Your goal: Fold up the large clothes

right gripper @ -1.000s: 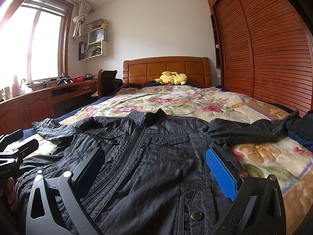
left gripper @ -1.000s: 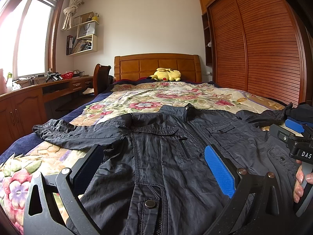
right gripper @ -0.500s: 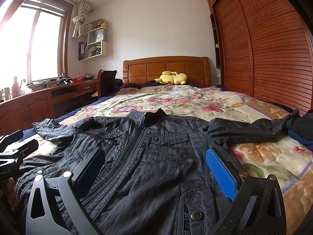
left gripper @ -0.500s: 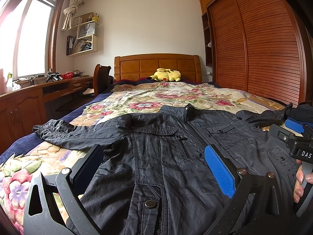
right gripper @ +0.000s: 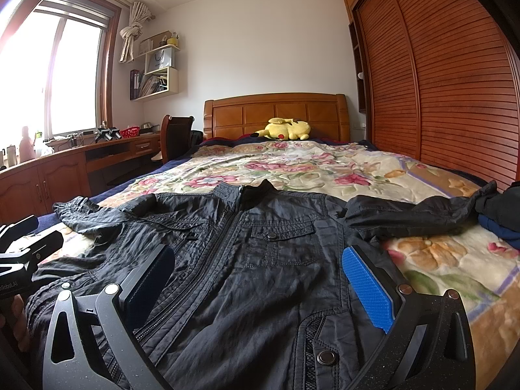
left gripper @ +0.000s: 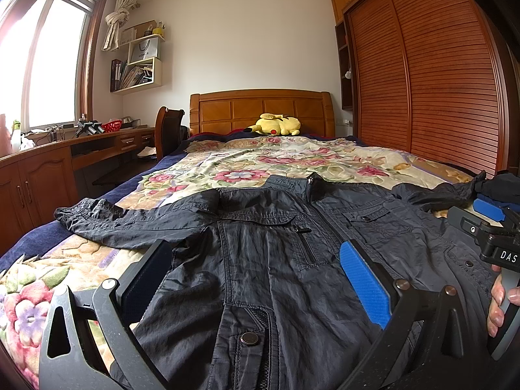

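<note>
Black jacket (left gripper: 276, 260) spread flat, zipped, front up on floral bedspread (left gripper: 260, 159); left gripper (left gripper: 256, 279) and right gripper (right gripper: 260, 279) both spread wide, holding nothing, over near hem.

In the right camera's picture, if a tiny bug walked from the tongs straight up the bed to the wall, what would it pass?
Right tongs → black jacket → flowery blanket → yellow plush toy → wooden headboard.
</note>
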